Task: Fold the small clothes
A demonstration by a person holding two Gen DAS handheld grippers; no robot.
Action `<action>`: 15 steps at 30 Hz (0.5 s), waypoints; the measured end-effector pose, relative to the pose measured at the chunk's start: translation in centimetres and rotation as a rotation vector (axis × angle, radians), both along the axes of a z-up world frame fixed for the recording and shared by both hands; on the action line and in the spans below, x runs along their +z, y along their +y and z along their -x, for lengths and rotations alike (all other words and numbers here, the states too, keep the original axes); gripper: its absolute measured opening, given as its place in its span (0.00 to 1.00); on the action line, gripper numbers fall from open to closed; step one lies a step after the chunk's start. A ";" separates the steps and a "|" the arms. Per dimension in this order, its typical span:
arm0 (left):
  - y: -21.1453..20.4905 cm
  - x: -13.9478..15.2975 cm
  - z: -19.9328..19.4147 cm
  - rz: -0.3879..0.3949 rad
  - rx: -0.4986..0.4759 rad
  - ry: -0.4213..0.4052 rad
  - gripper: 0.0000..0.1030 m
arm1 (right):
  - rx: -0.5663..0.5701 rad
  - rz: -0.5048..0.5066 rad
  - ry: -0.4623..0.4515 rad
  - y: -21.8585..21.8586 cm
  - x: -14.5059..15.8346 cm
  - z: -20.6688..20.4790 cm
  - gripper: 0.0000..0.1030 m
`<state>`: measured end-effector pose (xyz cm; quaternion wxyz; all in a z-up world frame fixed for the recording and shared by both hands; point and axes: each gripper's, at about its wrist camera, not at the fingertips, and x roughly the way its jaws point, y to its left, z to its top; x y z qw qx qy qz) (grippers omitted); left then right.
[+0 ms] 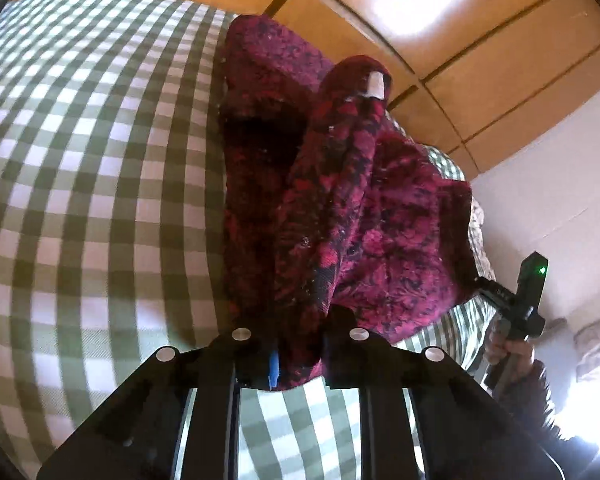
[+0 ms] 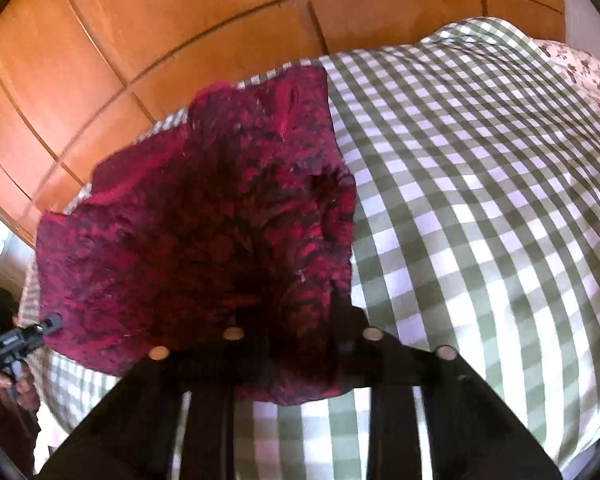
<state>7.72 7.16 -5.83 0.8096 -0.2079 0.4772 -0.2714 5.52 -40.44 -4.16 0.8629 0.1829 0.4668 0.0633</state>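
A small dark red patterned knit garment [image 1: 340, 208] with a white label hangs between my two grippers above a green-and-white checked bed cover [image 1: 80, 160]. My left gripper [image 1: 300, 356] is shut on one bunched edge of it. My right gripper [image 2: 296, 360] is shut on the other edge of the garment [image 2: 204, 240], whose far part still rests on the checked cover [image 2: 480, 200]. The right gripper also shows at the right of the left wrist view [image 1: 476, 280], pinching the cloth. The left gripper shows at the left of the right wrist view [image 2: 48, 324].
Orange wooden wardrobe panels [image 2: 160, 32] stand behind the bed. A floral pillow or quilt [image 2: 580, 72] lies at the far right corner. A white wall [image 1: 560, 200] is on the right in the left wrist view.
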 end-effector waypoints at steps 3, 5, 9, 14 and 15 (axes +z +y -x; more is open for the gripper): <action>0.4 0.6 1.5 -0.022 -0.019 -0.006 0.11 | 0.014 -0.006 -0.002 0.7 0.8 1.4 0.16; 1.3 1.1 2.5 -0.007 -0.020 -0.001 0.11 | 0.021 -0.025 -0.002 1.3 1.3 2.6 0.16; 3.5 1.5 5.6 -0.006 -0.032 0.012 0.11 | 0.052 -0.079 0.023 1.9 1.4 6.6 0.16; 5.3 1.3 11.5 -0.036 -0.056 0.057 0.11 | 0.086 -0.102 0.070 2.2 1.1 11.9 0.16; 5.3 1.3 12.2 -0.043 -0.055 0.058 0.11 | 0.089 -0.089 0.085 2.4 1.0 12.6 0.16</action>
